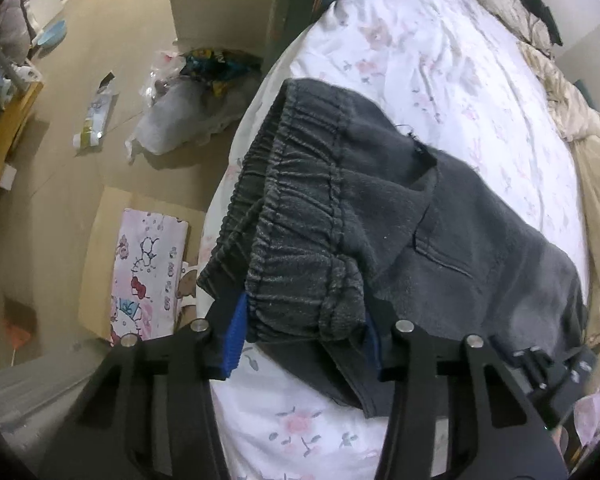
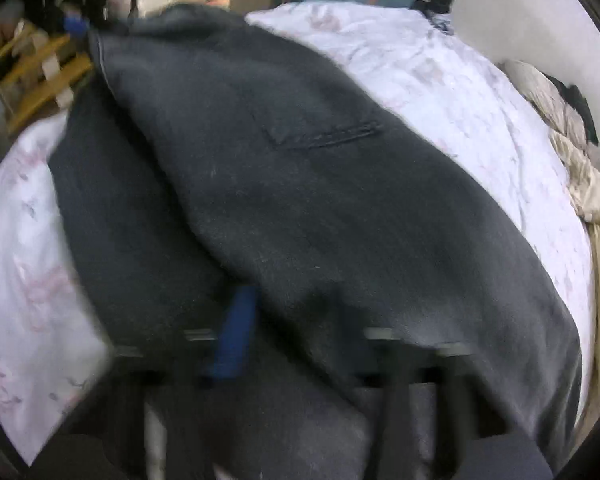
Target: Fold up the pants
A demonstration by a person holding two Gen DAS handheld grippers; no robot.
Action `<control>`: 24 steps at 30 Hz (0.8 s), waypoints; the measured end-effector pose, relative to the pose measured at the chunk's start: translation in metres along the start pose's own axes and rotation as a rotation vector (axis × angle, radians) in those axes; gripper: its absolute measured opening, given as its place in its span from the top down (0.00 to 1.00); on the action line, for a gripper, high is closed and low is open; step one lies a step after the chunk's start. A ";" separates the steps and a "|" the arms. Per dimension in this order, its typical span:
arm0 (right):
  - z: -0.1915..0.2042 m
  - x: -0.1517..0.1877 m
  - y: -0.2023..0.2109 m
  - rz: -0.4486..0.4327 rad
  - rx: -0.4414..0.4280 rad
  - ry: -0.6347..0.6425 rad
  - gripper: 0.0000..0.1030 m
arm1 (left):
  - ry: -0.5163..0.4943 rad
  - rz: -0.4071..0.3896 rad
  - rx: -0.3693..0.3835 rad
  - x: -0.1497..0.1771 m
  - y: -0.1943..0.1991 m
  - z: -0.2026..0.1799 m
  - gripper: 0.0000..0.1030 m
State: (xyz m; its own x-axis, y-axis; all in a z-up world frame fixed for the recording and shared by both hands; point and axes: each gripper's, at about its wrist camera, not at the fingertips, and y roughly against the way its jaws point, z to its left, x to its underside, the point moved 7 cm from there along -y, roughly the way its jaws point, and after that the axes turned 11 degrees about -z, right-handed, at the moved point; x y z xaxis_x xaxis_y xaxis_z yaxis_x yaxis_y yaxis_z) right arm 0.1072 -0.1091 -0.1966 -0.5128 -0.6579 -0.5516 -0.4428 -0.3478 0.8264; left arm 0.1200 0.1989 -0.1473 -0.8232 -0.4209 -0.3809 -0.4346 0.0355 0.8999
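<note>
Dark grey pants (image 1: 380, 208) lie on the floral bed sheet (image 1: 440, 60), partly lifted. My left gripper (image 1: 304, 328) is shut on the bunched elastic waistband (image 1: 296, 216), blue pads on either side of it. In the right wrist view, which is blurred, the pants (image 2: 300, 208) fill the middle with a welt pocket (image 2: 328, 134) showing. My right gripper (image 2: 300, 332) is shut on a fold of the pants; one blue pad (image 2: 236, 332) shows and the other is under the cloth. The left gripper shows at the far top left (image 2: 76, 24). The right gripper shows at the lower right of the left view (image 1: 552, 364).
The bed's left edge drops to a tan floor with a cartoon-print box (image 1: 148, 272), plastic bags (image 1: 188, 96) and a carton (image 1: 96, 112). Beige bedding (image 1: 560, 92) is piled along the right side of the bed. A yellow wooden frame (image 2: 40, 72) stands beyond the bed.
</note>
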 end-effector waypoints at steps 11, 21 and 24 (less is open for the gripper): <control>-0.013 -0.013 0.033 -0.088 -0.072 -0.126 0.98 | 0.221 0.033 -0.007 0.006 -0.002 0.032 0.42; -0.010 -0.019 0.045 -0.122 -0.135 -0.165 0.98 | -0.099 -0.125 -0.027 -0.012 0.024 -0.011 0.71; -0.003 -0.027 0.066 -0.169 -0.172 -0.147 0.98 | -0.246 -0.142 -0.038 -0.023 0.040 -0.024 0.72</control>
State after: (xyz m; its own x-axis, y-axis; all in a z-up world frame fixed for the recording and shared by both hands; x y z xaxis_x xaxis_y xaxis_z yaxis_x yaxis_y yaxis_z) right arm 0.0940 -0.1163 -0.1264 -0.5489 -0.4809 -0.6837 -0.4067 -0.5609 0.7211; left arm 0.1307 0.1881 -0.0975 -0.8210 -0.1869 -0.5395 -0.5416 -0.0441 0.8395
